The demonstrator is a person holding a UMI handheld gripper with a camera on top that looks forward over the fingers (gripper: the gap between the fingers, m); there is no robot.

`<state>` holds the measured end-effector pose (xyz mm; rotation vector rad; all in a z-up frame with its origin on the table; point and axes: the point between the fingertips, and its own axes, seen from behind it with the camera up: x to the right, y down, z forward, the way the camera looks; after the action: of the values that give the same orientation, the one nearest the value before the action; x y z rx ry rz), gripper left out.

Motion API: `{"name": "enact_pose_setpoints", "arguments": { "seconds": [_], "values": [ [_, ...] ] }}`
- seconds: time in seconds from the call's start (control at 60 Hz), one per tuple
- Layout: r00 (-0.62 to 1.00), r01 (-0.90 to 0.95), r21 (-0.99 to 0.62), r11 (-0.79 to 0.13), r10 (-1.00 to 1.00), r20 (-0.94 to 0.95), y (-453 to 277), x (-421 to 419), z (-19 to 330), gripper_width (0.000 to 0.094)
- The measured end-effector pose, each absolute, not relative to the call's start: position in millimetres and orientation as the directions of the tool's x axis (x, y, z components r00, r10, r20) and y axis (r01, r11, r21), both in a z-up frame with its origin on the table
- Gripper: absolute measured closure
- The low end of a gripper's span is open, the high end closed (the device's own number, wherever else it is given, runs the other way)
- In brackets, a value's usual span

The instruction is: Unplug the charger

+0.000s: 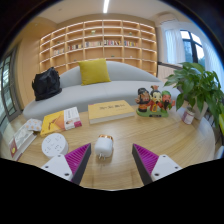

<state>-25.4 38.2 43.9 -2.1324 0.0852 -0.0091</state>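
A small white charger (104, 148) lies on the wooden table (150, 132), just ahead of my fingers and between their tips. It has a round copper-coloured end facing away. My gripper (111, 160) is open, with gaps on both sides of the charger. The left pad (79, 160) and right pad (146, 158) are magenta. I cannot see a socket or cable on the charger.
A white round object (54, 145) lies left of the charger. Books (62, 122) and a yellow box (110, 110) lie further back, with toy figures (152, 100) and a potted plant (198, 88) to the right. A grey sofa (85, 92) and bookshelves (100, 45) stand beyond.
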Motion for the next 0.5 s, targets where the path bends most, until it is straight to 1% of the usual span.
{"name": "enact_pose_setpoints", "arguments": {
  "seconds": [0.317, 0.417, 0.5],
  "values": [
    [0.999, 0.040, -0.896, -0.443, 0.003, 0.044, -61, -34, 134, 0.0083],
    [0.999, 0.052, -0.906, -0.420, 0.016, 0.049, -96, -43, 155, 0.0082],
    [0.998, 0.059, -0.908, -0.415, 0.032, 0.051, -122, -49, 165, 0.0082]
  ]
}}
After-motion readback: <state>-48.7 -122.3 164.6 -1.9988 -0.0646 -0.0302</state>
